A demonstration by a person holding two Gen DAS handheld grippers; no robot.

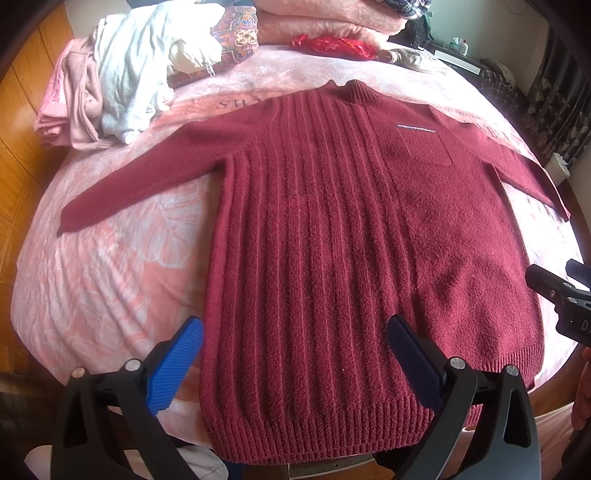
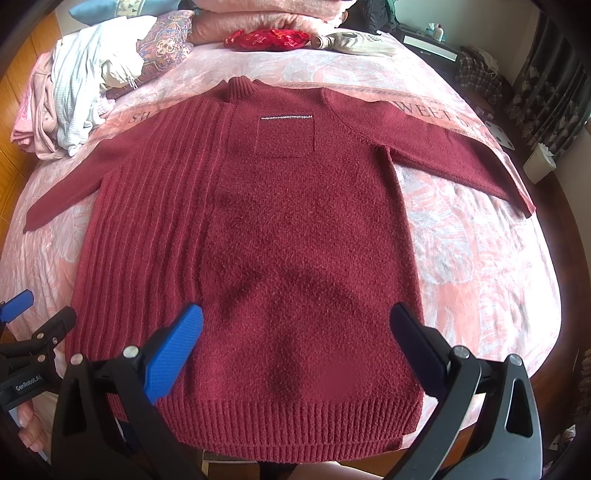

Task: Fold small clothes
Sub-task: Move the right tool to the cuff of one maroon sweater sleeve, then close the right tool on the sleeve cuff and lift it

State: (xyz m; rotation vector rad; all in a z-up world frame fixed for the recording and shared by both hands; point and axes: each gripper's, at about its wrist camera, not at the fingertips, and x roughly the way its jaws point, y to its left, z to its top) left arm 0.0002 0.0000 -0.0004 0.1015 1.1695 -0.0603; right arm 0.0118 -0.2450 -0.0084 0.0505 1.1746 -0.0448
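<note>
A dark red knitted sweater (image 1: 332,229) lies flat and face up on the pink bed, sleeves spread to both sides, hem toward me; it also shows in the right wrist view (image 2: 288,240). It has a chest pocket (image 2: 286,136) with a white stitched line. My left gripper (image 1: 295,325) is open and empty, held above the hem's left part. My right gripper (image 2: 295,314) is open and empty above the hem's right part. Each gripper shows at the edge of the other's view: the right gripper (image 1: 561,295), the left gripper (image 2: 33,317).
A heap of pale clothes (image 1: 110,85) sits at the bed's far left. Folded pink blankets (image 1: 325,22), a patterned cushion (image 2: 162,44) and a red pouch (image 2: 266,38) lie at the far edge. Orange wooden floor (image 1: 18,147) is at left; dark furniture (image 2: 546,92) at right.
</note>
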